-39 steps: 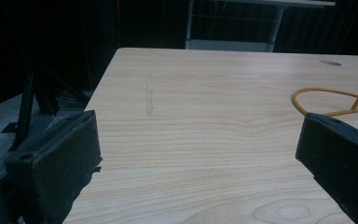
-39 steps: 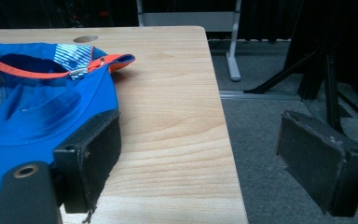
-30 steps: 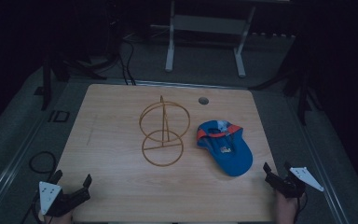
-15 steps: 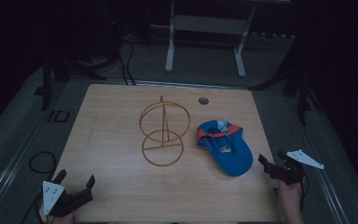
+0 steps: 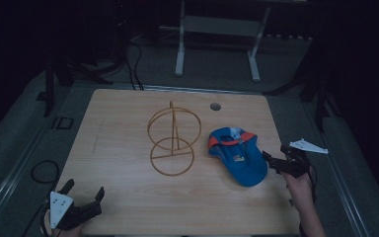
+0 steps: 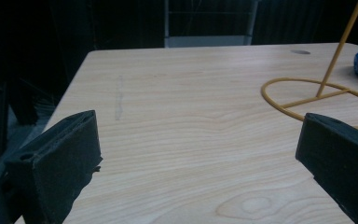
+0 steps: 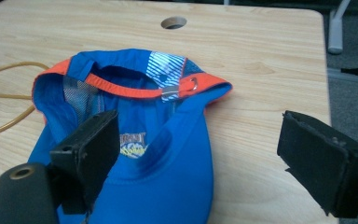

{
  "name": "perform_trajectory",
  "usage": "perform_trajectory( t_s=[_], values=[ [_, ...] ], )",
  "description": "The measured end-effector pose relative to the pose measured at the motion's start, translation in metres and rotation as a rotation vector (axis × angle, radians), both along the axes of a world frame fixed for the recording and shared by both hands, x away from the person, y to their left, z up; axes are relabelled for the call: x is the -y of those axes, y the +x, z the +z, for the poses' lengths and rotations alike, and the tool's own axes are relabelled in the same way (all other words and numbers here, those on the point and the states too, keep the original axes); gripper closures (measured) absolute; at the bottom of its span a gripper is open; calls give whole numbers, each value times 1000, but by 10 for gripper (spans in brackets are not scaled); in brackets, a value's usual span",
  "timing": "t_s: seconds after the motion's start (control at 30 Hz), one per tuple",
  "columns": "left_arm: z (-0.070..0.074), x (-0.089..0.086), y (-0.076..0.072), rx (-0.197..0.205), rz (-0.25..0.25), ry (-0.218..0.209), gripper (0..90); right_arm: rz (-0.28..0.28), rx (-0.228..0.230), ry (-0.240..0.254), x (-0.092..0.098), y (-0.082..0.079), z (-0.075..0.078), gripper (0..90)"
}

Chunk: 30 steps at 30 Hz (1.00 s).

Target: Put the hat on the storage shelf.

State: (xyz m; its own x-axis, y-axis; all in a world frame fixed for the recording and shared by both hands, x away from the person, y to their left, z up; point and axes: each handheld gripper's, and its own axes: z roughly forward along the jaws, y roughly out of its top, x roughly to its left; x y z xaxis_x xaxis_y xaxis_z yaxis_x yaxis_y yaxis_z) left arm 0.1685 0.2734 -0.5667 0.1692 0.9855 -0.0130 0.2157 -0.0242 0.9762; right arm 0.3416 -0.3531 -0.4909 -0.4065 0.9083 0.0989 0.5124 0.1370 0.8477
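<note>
Cap (image 5: 238, 158): blue fabric, orange-edged, mesh lining, upturned on the table (image 5: 123, 197) at 4 o'clock from the stand (image 5: 171, 143).
Stand: thin yellow wire, two rings on a rod.
Table: pale wood grain.
Right gripper (image 5: 275, 163): jaws wide, at 3 o'clock of the cap, just beside its brim.
Left gripper (image 5: 83, 190): jaws wide, at the table's 7 o'clock corner.

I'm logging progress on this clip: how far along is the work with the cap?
Nothing looks done yet: the blue cap lies on the table, apart from the wire stand. In hand: the right gripper, jaws open, closes in on the cap. Grasping and lifting it are left. The left gripper waits open at the near edge.
</note>
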Motion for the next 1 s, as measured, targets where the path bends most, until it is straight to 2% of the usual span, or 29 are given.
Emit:
perform_trajectory(
  t_s=[0.2, 0.27, 0.33, 0.43, 0.47, 0.5, 0.67, 0.73, 0.87, 1.0],
  values=[
    [0, 2, -1, -3, -12, 9, 13, 41, -11, 20, -11, 19, -2, 128],
    [1, 2, -1, -8, -14, 3, 13, 56, -19, -4, -17, 27, -2, 134],
    [0, 2, 0, -30, -19, -6, 13, 74, -29, -23, -22, 35, -3, 139],
    [0, 2, 1, -33, -21, -10, 12, 85, -49, -36, -28, 48, -6, 157],
    [0, 3, 1, -31, -22, -10, 12, 88, -63, -63, -34, 57, -9, 158],
    [0, 2, 0, -30, -24, -10, 12, 88, -63, -63, -34, 57, -9, 158],
    [0, 4, 0, -34, -28, -4, 12, 99, -98, -93, -50, 80, -18, 182],
    [0, 4, 0, -34, -31, -3, 12, 104, -107, -89, -52, 83, -19, 182],
    [0, 4, 1, -34, -34, -2, 12, 97, -125, -104, -59, 93, -24, 182],
    [0, 4, 0, -33, -35, -5, 12, 39, -159, -143, -65, 113, -38, 166]
  ],
)
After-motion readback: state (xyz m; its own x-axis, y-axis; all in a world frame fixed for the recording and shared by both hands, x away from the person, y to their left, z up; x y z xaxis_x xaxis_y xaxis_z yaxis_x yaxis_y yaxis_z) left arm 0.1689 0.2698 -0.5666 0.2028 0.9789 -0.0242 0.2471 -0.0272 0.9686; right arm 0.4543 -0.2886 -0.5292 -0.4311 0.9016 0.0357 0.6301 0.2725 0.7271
